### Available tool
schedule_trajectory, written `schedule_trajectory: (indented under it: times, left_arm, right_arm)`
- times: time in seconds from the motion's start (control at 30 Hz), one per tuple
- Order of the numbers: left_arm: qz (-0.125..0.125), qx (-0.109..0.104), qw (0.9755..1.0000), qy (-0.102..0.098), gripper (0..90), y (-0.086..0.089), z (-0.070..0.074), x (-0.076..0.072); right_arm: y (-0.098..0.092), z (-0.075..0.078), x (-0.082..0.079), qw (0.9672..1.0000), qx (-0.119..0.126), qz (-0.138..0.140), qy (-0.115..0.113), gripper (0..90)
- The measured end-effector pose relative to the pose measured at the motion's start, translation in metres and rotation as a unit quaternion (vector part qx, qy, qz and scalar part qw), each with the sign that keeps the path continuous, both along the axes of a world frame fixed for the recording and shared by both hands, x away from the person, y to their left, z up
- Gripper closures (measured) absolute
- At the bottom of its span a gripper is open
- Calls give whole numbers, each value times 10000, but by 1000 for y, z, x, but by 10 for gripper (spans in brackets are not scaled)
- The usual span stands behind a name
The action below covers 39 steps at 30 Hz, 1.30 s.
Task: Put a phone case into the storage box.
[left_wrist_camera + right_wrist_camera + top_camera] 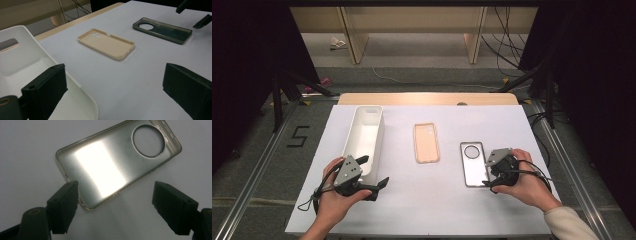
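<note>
A clear grey phone case [473, 164] with a round camera hole lies flat on the white table cover at the right. My right gripper [488, 173] sits at its right edge, open; in the right gripper view the case [112, 162] lies just beyond the jaws [115, 207], one jaw beside its near corner, nothing pressed between them. A beige phone case [426, 142] lies in the middle, also seen as the beige case [107, 43]. My left gripper [374, 171] is open at the near end of a white tray [364, 135], one jaw over the tray's rim [82, 100].
The white cover [427, 200] spans the table; a wooden edge [427, 98] shows at the far side. From the left gripper view the grey case [162, 30] lies far right with the other gripper's jaw tips [192, 15] beside it. Cables and shelving stand beyond the table.
</note>
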<state>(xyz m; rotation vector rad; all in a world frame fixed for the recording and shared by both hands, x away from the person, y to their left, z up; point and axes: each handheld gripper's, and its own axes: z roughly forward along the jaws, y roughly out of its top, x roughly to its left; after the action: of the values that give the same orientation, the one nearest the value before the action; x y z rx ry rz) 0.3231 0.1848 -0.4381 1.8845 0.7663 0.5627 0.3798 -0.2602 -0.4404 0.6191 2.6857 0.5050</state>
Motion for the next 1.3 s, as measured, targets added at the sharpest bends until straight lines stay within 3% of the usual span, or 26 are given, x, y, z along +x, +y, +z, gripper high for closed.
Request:
schedule_trajectory:
  times: [0.17,0.3,0.57,0.87,1.17,1.3]
  left_arm:
    - [-5,3,10000,1,43,0,0,0]
    - [-9,5,10000,11,43,0,0,0]
    - [-3,-20,10000,7,43,0,0,0]
    - [-11,-32,10000,11,44,0,0,0]
    - [-14,-38,10000,17,44,0,-1,0]
    - [-22,-41,10000,19,44,-1,-1,0]
  right_arm:
    - [7,-2,0,9994,-241,238,85,187]
    - [18,-4,0,9958,-694,587,63,197]
    - [34,-8,6,9904,-1110,818,76,191]
    - [38,-12,9,9862,-1380,908,143,198]
    - [43,-14,11,9832,-1500,1030,153,212]
    - [48,-14,12,9802,-1613,1131,201,243]
